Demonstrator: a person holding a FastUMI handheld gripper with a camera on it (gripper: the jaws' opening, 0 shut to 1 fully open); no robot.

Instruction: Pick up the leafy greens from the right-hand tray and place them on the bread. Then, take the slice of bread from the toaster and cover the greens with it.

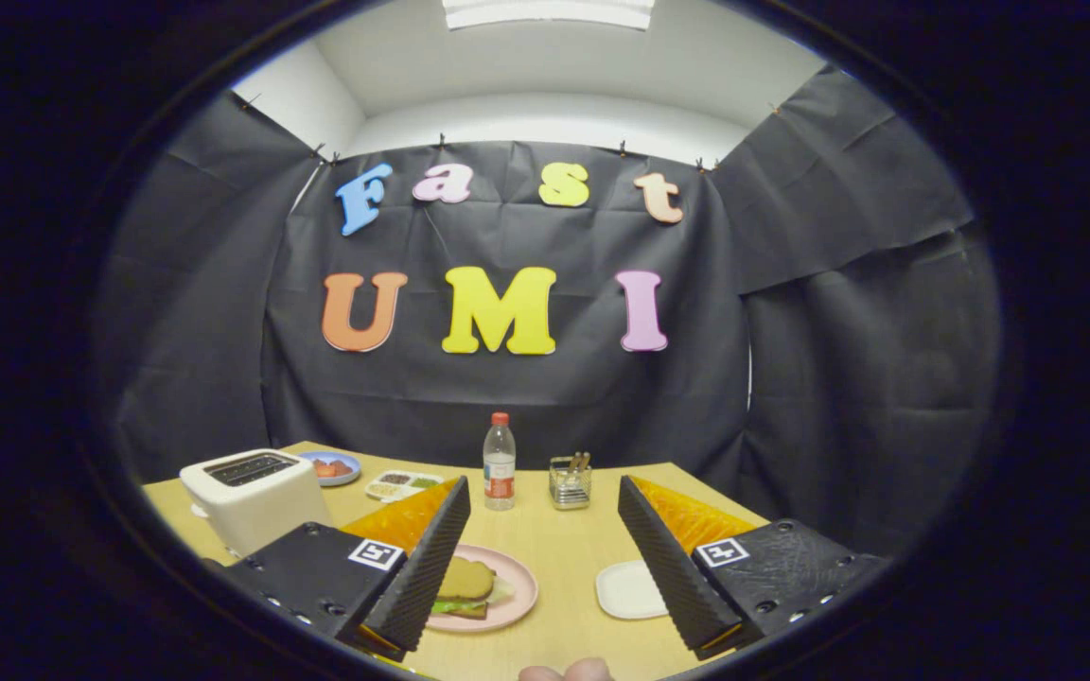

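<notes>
My gripper (545, 558) stands open above the near part of the wooden table (559, 530), with nothing between its fingers. By the left finger lies a pink plate (517, 591) holding a sandwich: a slice of bread (466, 578) on top, leafy greens (498, 594) peeking out beneath it, another slice under that. The left finger hides part of the plate. A white toaster (252, 497) stands further left, its slots dark. A small white tray (628, 589) lies beside the right finger, with nothing seen on it.
A water bottle (499, 461) and a clear holder with utensils (570, 480) stand at the back middle of the table. A blue plate with red food (332, 467) and a small divided tray (403, 484) lie behind the toaster. A fingertip (566, 671) shows at the near edge.
</notes>
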